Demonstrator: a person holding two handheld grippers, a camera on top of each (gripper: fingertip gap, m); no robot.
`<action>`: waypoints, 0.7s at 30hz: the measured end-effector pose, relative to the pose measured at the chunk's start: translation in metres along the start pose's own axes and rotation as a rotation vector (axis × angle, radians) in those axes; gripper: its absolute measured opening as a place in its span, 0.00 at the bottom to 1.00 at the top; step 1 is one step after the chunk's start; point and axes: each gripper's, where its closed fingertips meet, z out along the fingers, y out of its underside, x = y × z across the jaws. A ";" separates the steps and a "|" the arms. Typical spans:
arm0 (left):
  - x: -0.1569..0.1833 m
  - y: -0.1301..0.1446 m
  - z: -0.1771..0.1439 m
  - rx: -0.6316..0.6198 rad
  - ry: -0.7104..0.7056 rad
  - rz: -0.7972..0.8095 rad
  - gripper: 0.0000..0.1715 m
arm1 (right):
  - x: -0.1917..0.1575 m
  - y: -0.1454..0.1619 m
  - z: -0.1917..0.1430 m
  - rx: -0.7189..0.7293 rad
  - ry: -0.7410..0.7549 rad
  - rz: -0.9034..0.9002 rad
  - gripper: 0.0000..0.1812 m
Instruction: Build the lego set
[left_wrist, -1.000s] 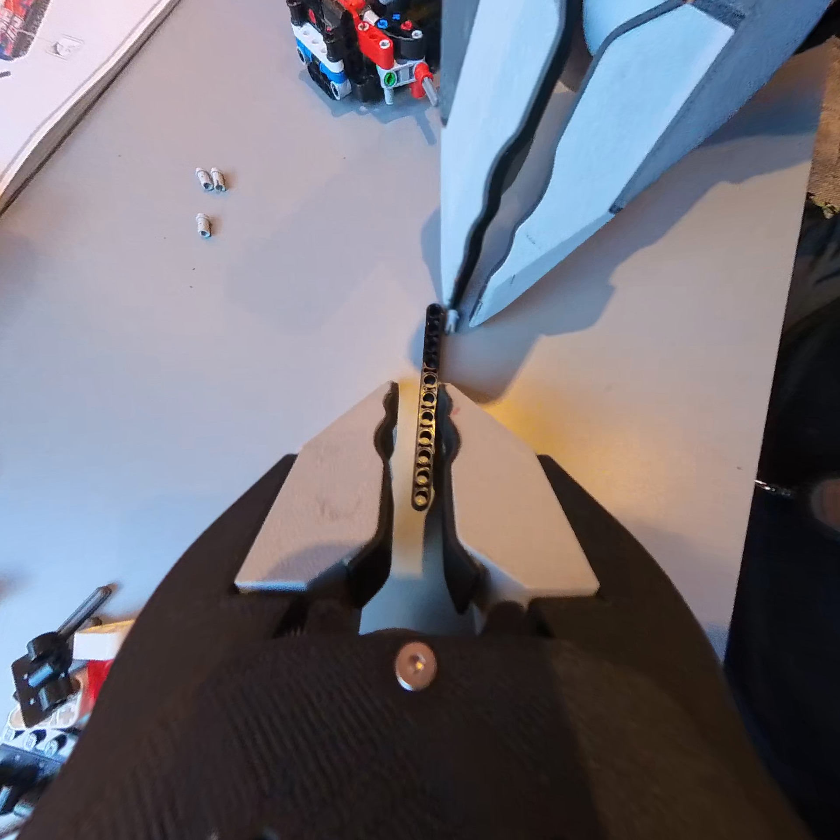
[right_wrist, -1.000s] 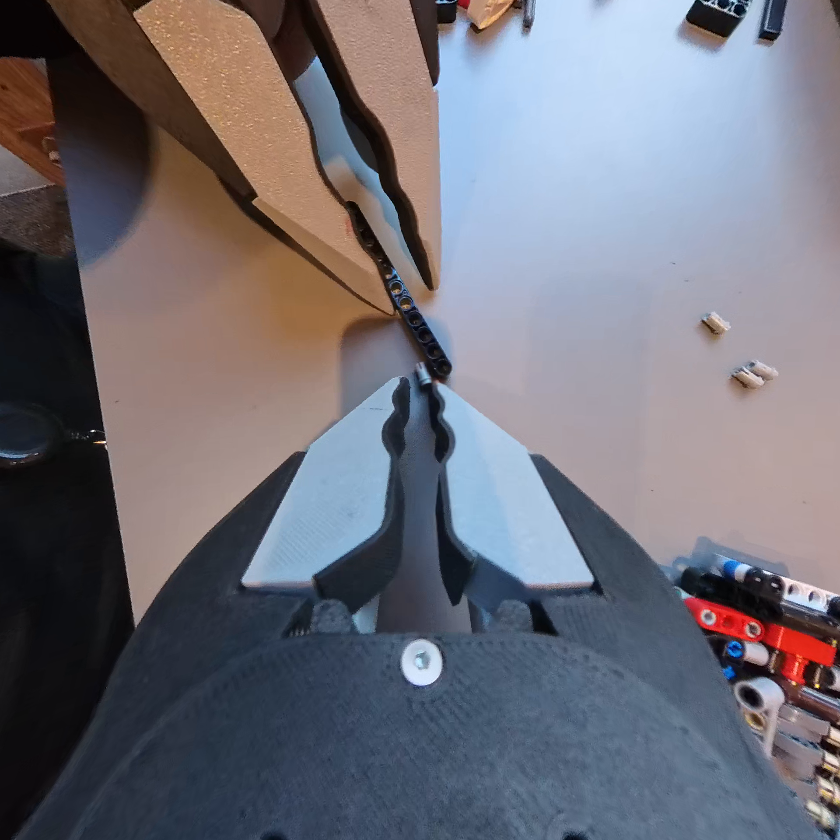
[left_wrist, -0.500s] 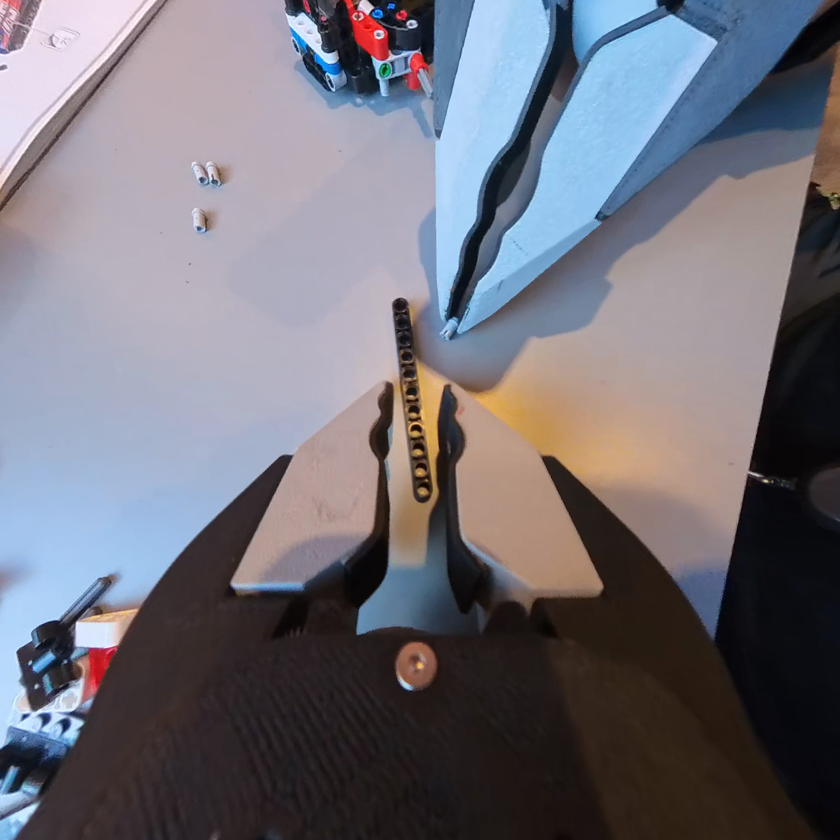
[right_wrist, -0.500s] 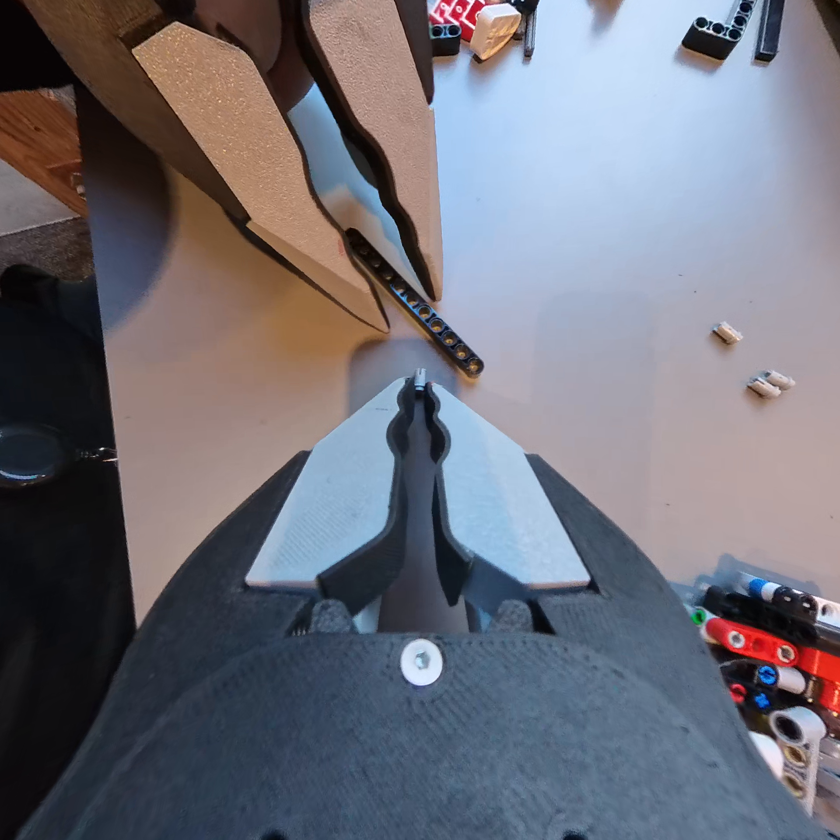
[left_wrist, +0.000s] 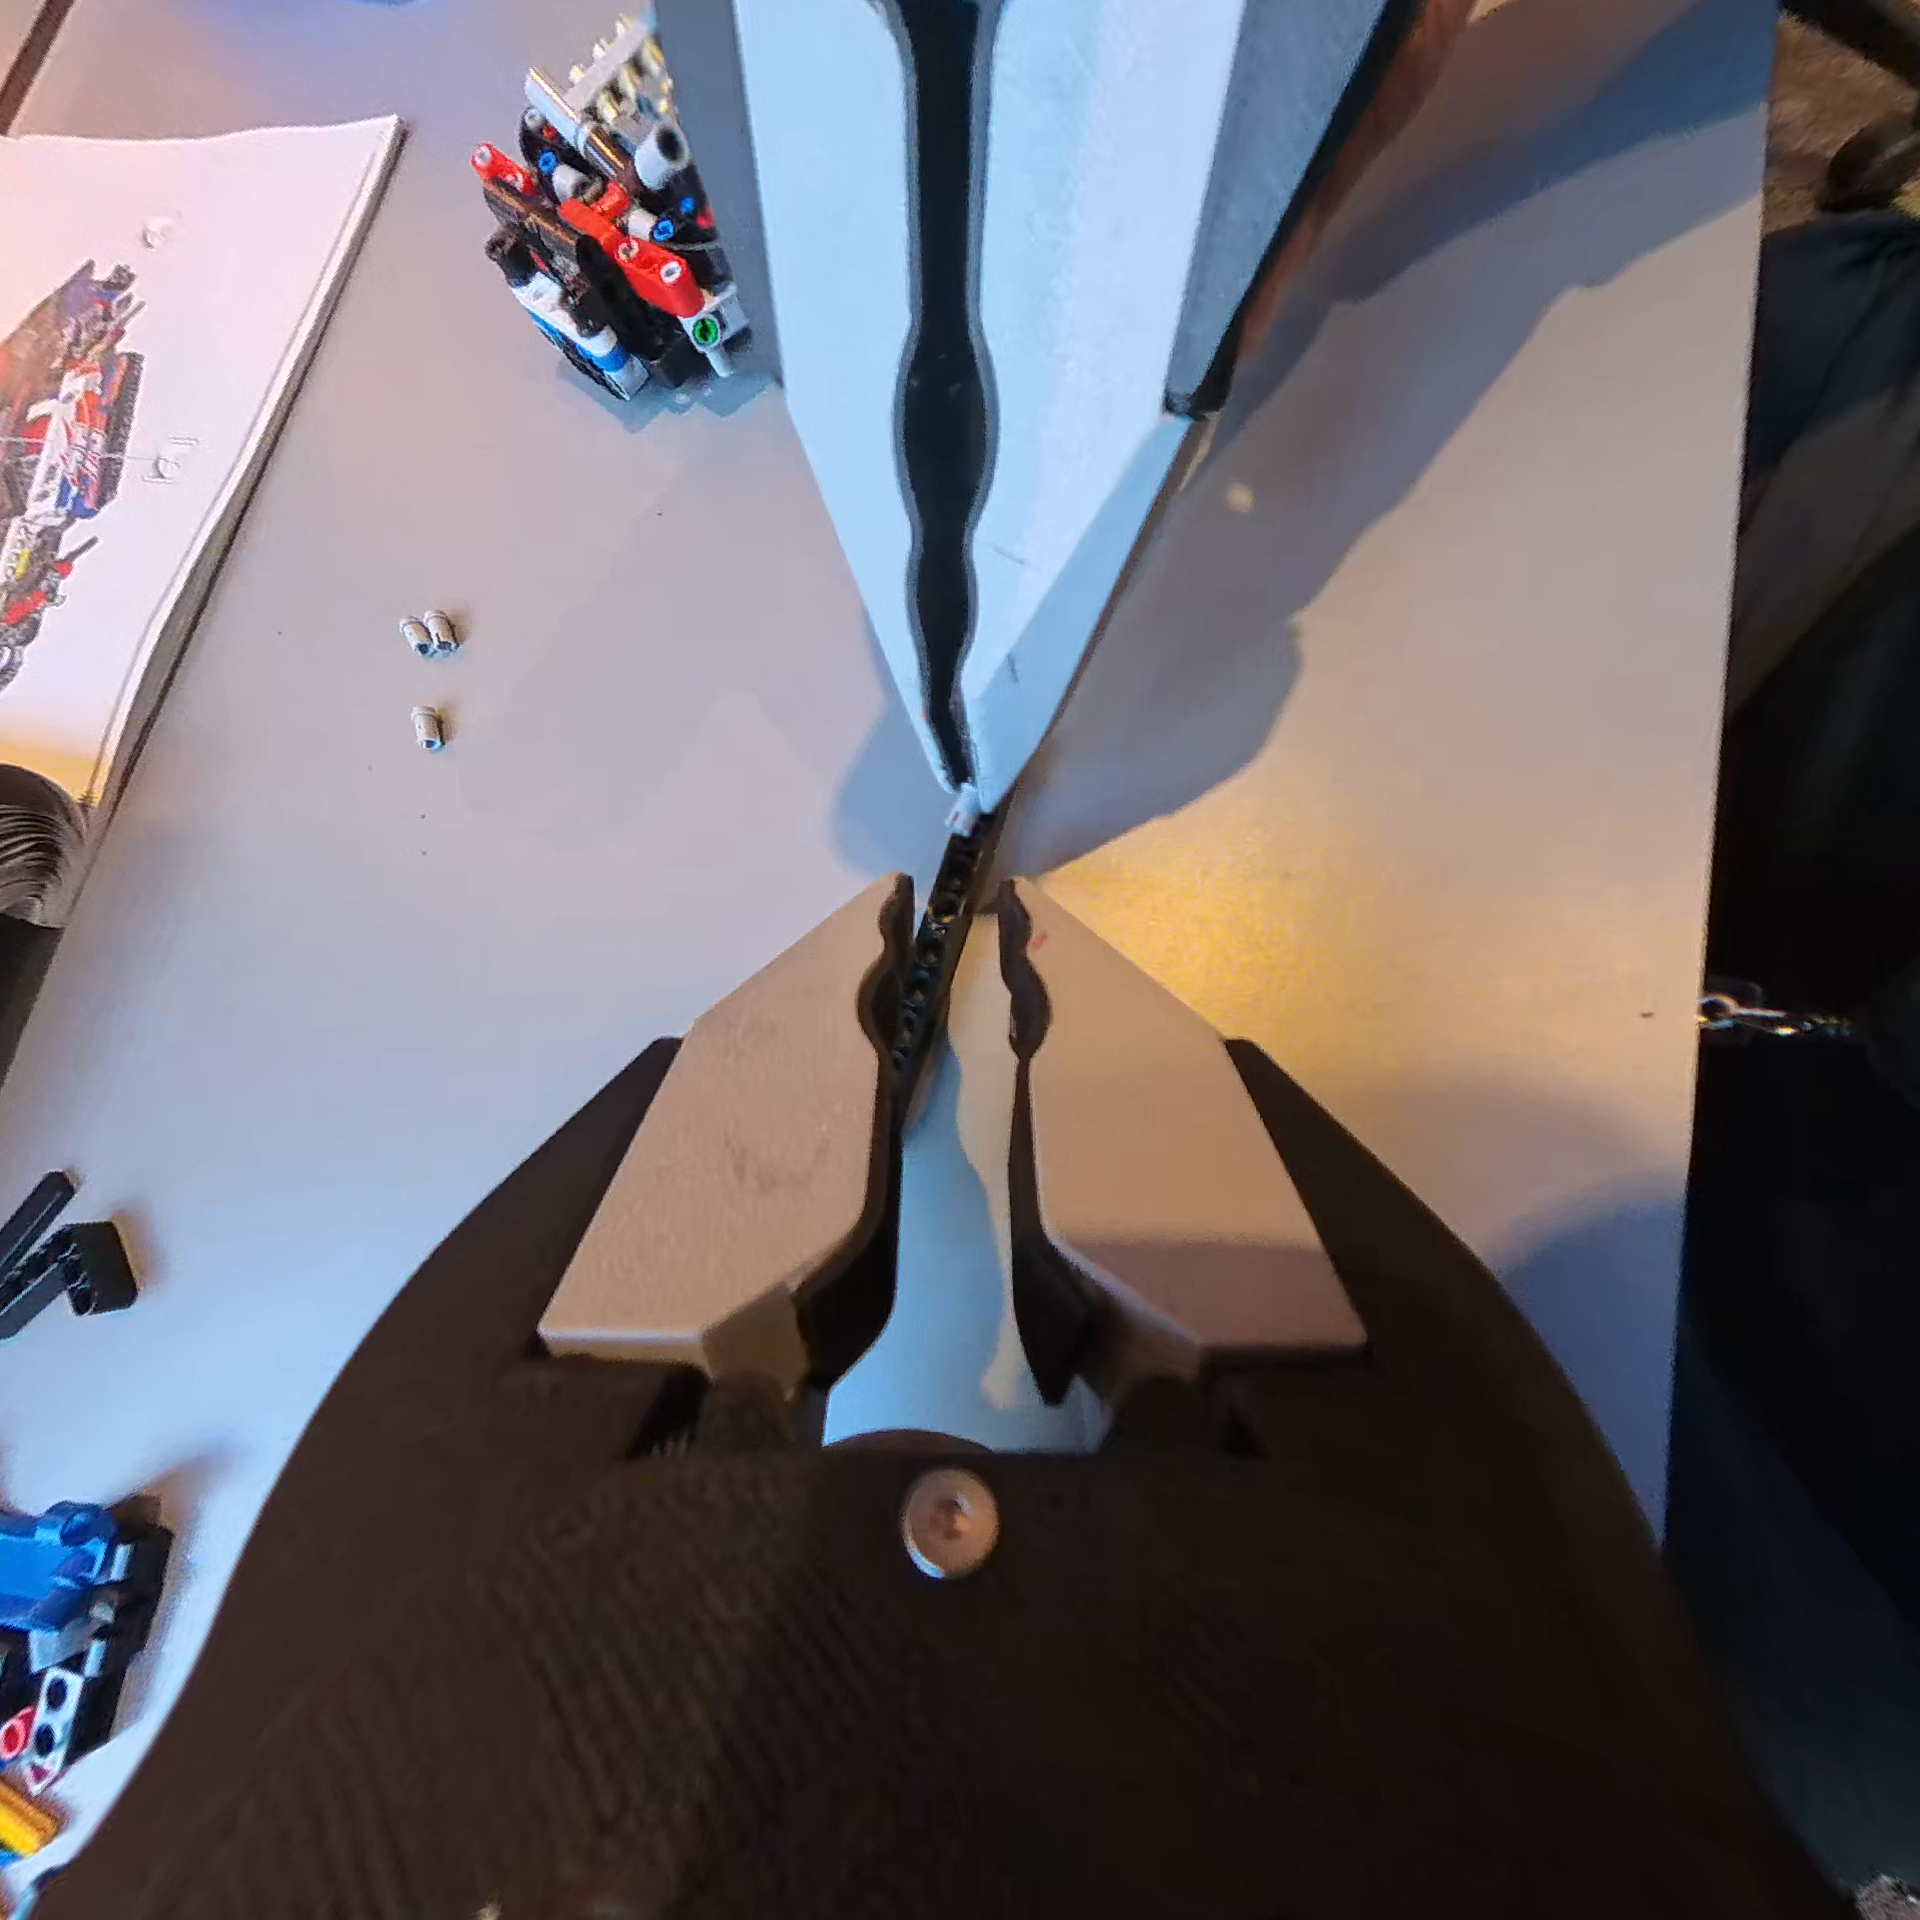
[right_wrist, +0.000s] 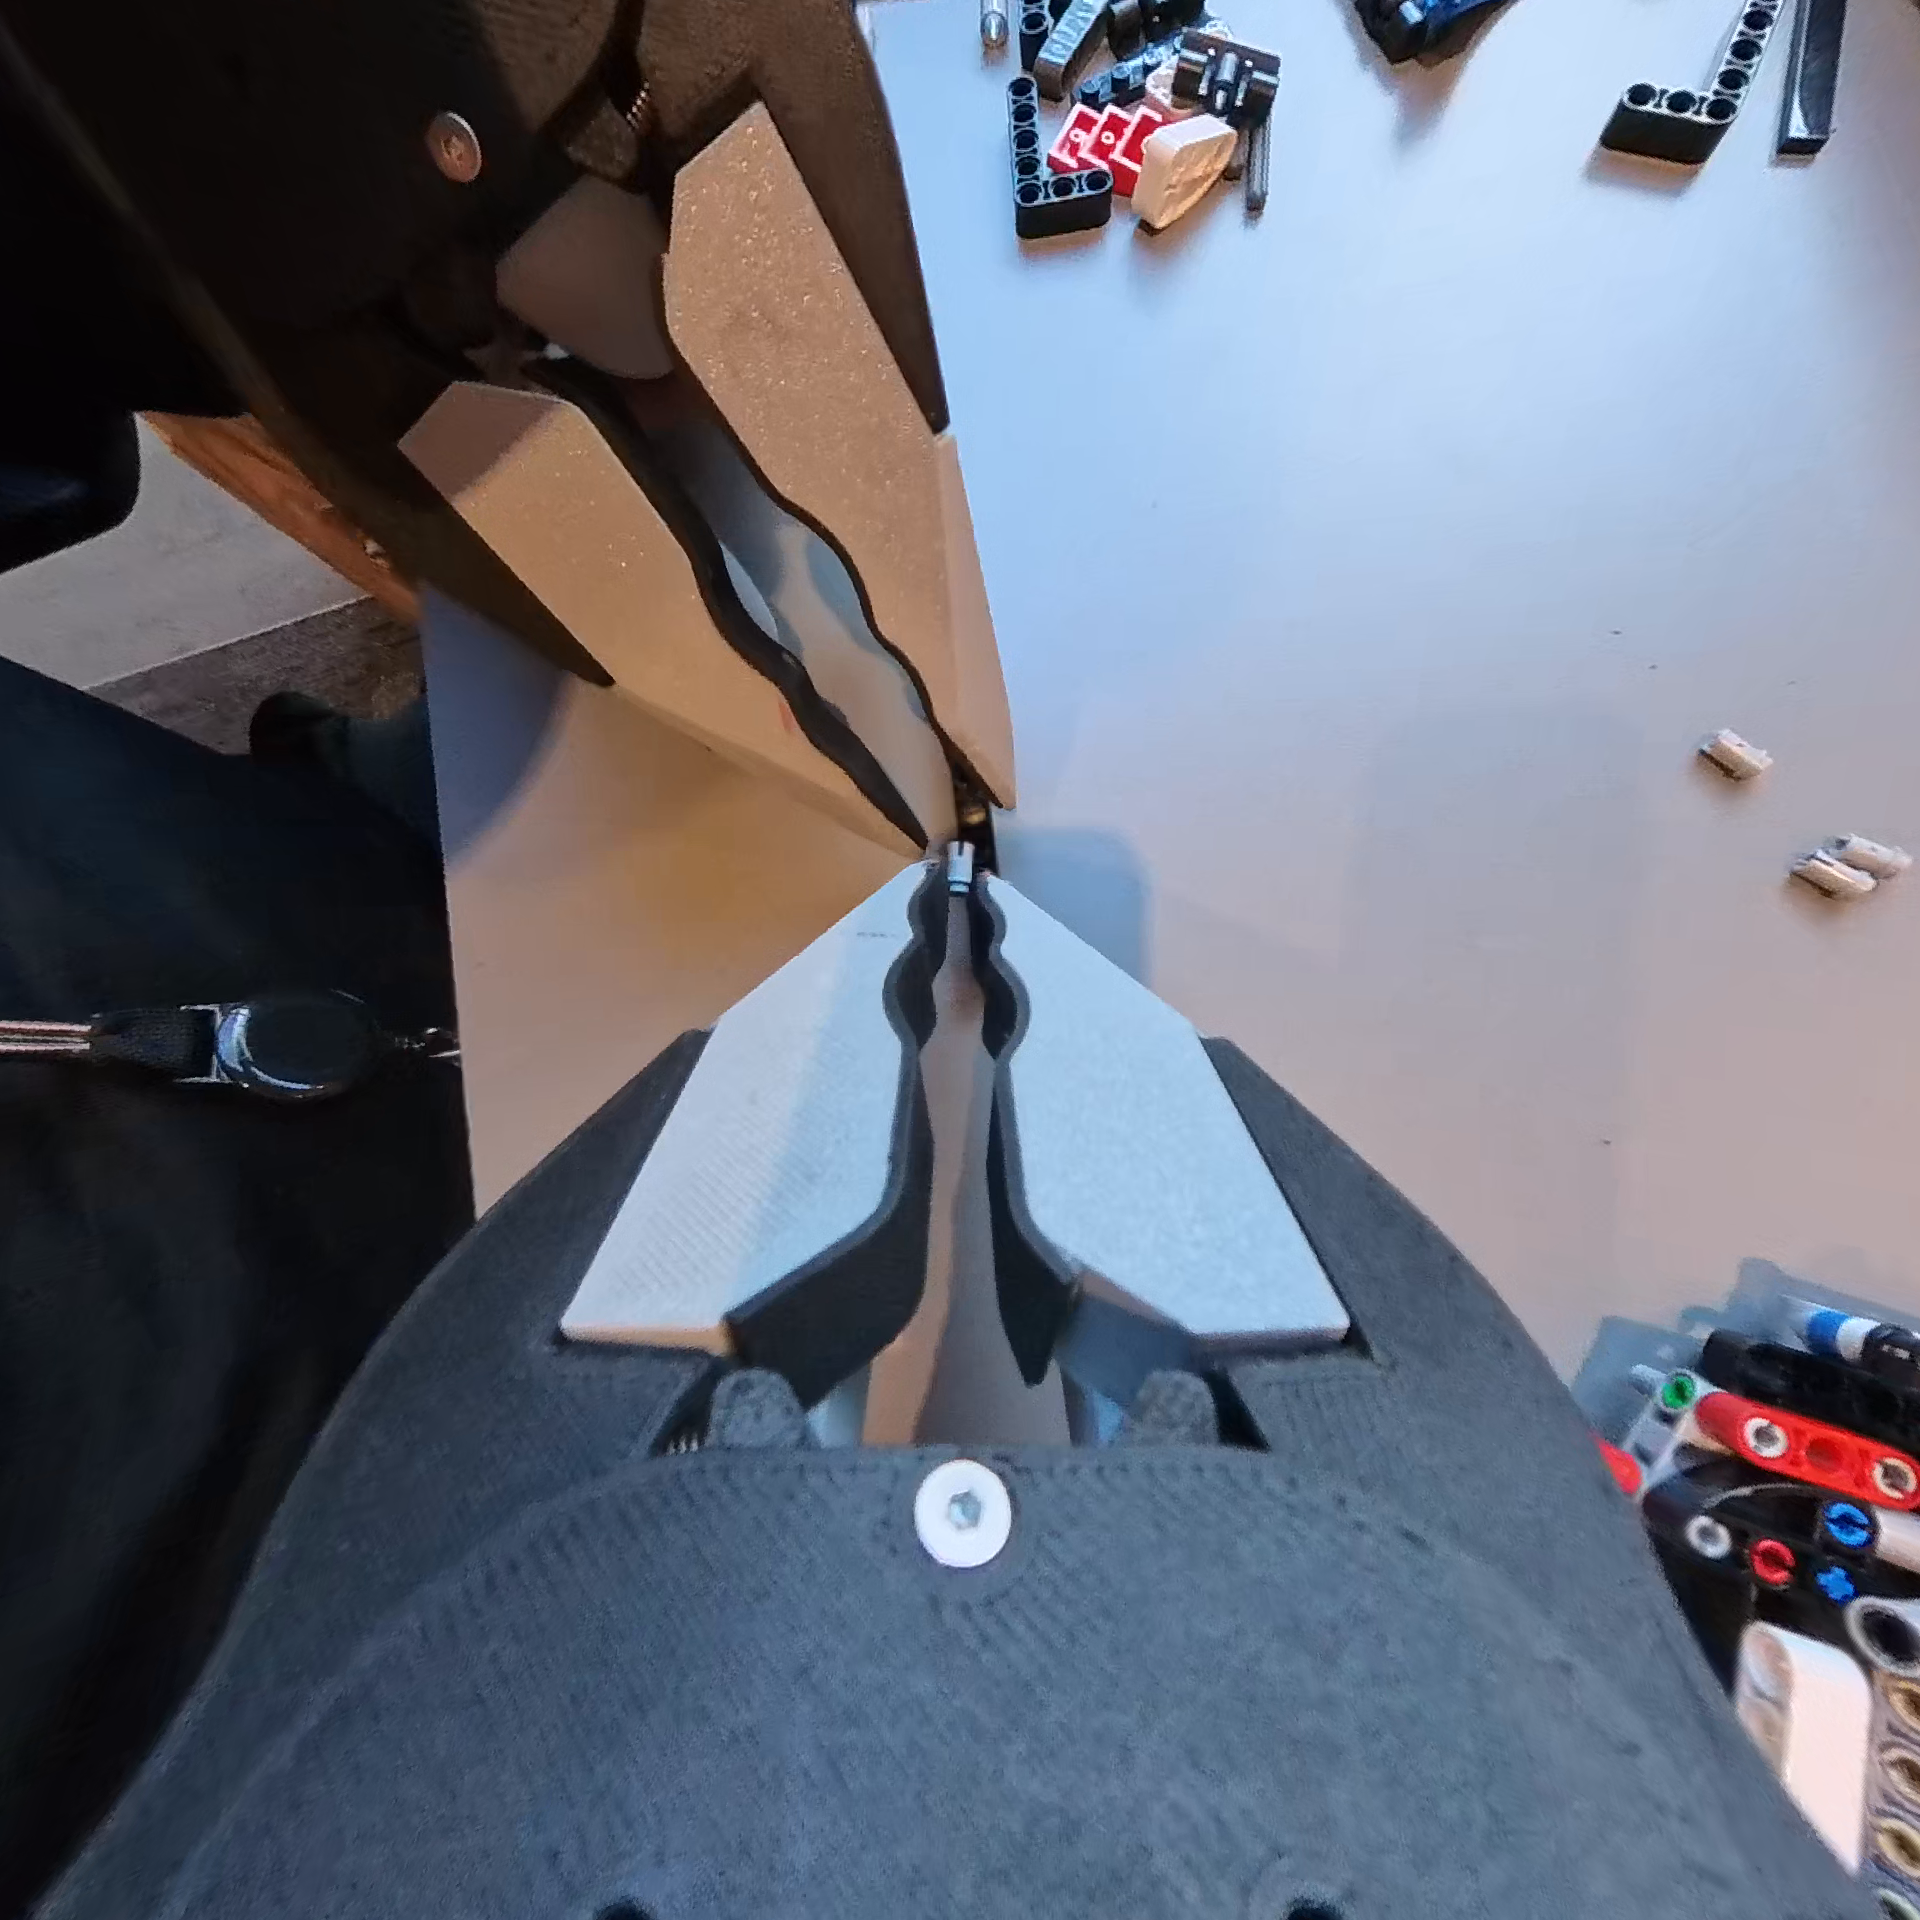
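- Nearest the left wrist camera, the left gripper has its fingers apart, with a clear gap on the right side. The black holed beam runs up that gap, leaning against the left finger only — loosely cradled, by my reading, not clamped.
- Half a second ago the beam lay flatter between the same fingers, holes facing up and its far end swung away from the other tool; now it is turned on edge and points at it.
- Just past the beam's far end is the small grey pin, pinched in the tips of the right gripper, whose fingers are closed together on it.
- In the right wrist view the pin sticks out of the right gripper and meets the beam's end. A moment ago there was a gap there; the two tools have closed it.
- My judgement: this is the pin-into-end-hole step, about to seat or just seating. Whether the pin is in the hole is hidden.
- With the beam so loosely held, a push could slide it back instead of seating the pin.
- Farther off on the grey table lie three spare grey pins, then the part-built model and the instruction booklet.
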 end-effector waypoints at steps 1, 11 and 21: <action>0.001 -0.002 -0.001 0.012 0.007 -0.001 0.07 | -0.002 -0.001 0.000 0.006 -0.004 -0.003 0.01; 0.014 -0.010 -0.005 0.065 0.114 -0.042 0.02 | -0.012 0.001 0.000 -0.011 0.031 -0.160 0.01; 0.020 -0.005 -0.001 0.035 0.123 -0.003 0.02 | -0.016 0.004 0.005 -0.059 0.090 -0.325 0.01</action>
